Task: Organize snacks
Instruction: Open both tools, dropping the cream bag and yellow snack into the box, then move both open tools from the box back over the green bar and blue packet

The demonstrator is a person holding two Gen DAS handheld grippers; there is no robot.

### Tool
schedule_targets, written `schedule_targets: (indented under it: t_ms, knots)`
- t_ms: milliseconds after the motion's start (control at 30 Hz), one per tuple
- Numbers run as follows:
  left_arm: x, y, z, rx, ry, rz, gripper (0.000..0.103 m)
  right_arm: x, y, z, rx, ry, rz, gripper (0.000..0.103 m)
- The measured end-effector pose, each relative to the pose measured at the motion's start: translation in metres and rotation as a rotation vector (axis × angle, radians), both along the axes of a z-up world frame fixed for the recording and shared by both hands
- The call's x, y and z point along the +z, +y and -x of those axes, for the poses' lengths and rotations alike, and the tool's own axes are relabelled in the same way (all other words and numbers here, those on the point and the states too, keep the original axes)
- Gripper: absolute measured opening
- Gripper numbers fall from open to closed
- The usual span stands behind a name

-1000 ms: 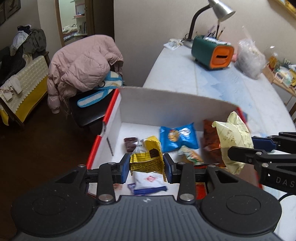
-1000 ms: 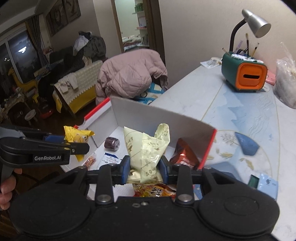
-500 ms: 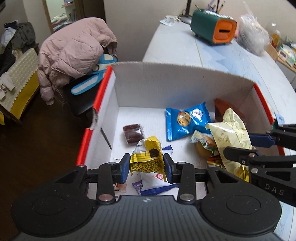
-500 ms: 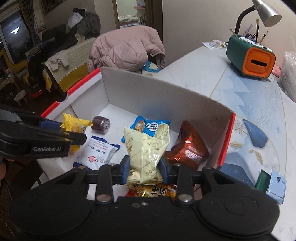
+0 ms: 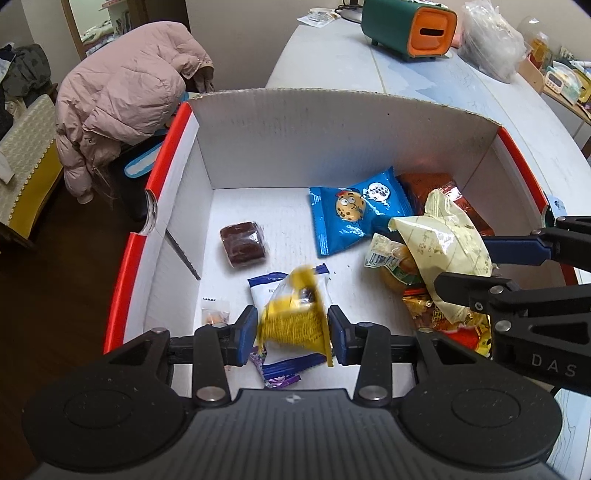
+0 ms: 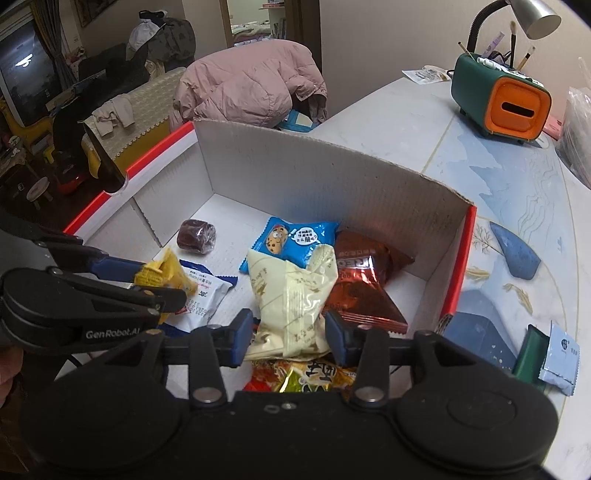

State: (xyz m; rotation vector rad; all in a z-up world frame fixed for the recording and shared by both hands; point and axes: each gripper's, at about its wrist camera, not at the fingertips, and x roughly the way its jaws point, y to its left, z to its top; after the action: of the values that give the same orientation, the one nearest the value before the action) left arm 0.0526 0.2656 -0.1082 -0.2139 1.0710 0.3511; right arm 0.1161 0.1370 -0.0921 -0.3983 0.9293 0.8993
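Observation:
A white cardboard box (image 5: 332, 140) with red rims stands on the pale table. My left gripper (image 5: 291, 334) hangs low inside it, its jaws opening. Between them a yellow snack packet (image 5: 295, 321) is blurred and tilted, slipping loose above a white-and-blue packet (image 5: 266, 290). My right gripper (image 6: 289, 336) is over the box's right side, its jaws also opening. A cream packet (image 6: 291, 295) stands loosely between its pads on an orange snack bag (image 6: 306, 376). On the box floor lie a blue cookie packet (image 5: 354, 214), a brown wrapped cake (image 5: 242, 249) and a red-brown bag (image 6: 362, 280).
A green and orange holder (image 5: 410, 31) and a clear plastic bag (image 5: 491, 40) sit at the table's far end, under a desk lamp (image 6: 532, 14). A pink jacket (image 5: 125, 92) covers a chair left of the box. A small blue sachet (image 6: 561, 354) lies right of the box.
Both grippers have sunk into the box. Both pairs of jaws have widened: the yellow packet is tipping free of the left one, and the cream packet now sits loose in the right one.

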Motion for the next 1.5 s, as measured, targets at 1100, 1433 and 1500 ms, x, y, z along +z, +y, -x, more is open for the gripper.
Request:
schedule_targets:
  t_ms: [1100, 1433, 1500]
  knots:
    - [0.088, -0.068, 0.032, -0.081, -0.315, -0.051, 0.073, 0.087, -0.084, 0.025, -0.058, -0.136, -0.267, 0.093]
    - [0.104, -0.099, 0.024, -0.107, -0.381, -0.031, 0.077, 0.104, -0.133, 0.022, -0.115, -0.194, -0.333, 0.101]
    - [0.105, -0.107, 0.021, -0.108, -0.391, -0.029, 0.079, 0.106, -0.143, 0.020, -0.126, -0.203, -0.337, 0.102]
